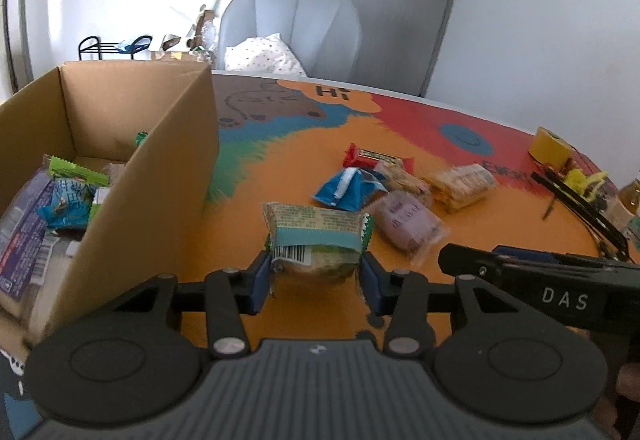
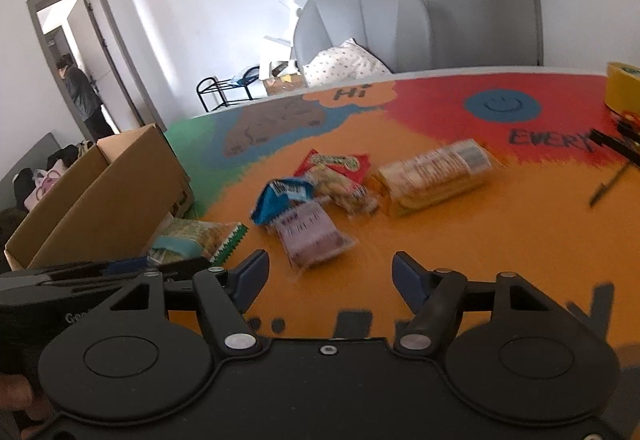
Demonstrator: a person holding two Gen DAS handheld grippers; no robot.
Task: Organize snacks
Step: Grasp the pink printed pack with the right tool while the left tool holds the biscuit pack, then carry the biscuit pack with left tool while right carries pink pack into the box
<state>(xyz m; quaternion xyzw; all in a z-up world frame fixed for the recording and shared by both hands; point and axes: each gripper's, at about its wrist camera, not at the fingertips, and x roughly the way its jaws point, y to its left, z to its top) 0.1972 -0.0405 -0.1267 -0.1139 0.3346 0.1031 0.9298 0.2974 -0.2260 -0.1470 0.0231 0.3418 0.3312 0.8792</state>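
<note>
- The left gripper (image 1: pixel 316 272) has its blue pads (image 1: pixel 259 282) pressed against both sides of a green-and-teal snack packet (image 1: pixel 316 236); the packet shows a barcode and a zigzag green seal at its right end; it sits just beside the right wall of the cardboard box (image 1: pixel 160 176), outside it; whether the packet is lifted off the table or resting on it cannot be told.
- The cardboard box stands open at the left of the painted table (image 1: pixel 280 168); inside lie several wrappers, among them a blue packet (image 1: pixel 64 206), a green-edged wrapper (image 1: pixel 74 170) and a purple pack (image 1: pixel 20 240) against the near left wall.
- The right gripper (image 2: pixel 330 276) hovers over the orange part of the table with its jaws spread wide and nothing between them; a pale purple snack packet (image 2: pixel 312 236) lies just ahead of its fingertips.
- Behind the purple packet, touching one another in a loose heap: a blue wrapper (image 2: pixel 282 196), a clear bag of biscuits (image 2: pixel 344 190) and a red packet (image 2: pixel 334 162); a clear sleeve of crackers (image 2: pixel 436 174) lies just to their right.
- A roll of yellow tape (image 2: pixel 622 86) stands at the far right edge of the table; a grey armchair (image 2: pixel 360 20) with a dotted cushion (image 2: pixel 344 64) is behind the table.
- From the right wrist view, the held green packet (image 2: pixel 196 238) appears beside the box wall (image 2: pixel 116 200), with the left gripper's dark body (image 2: pixel 100 272) in front of it.
</note>
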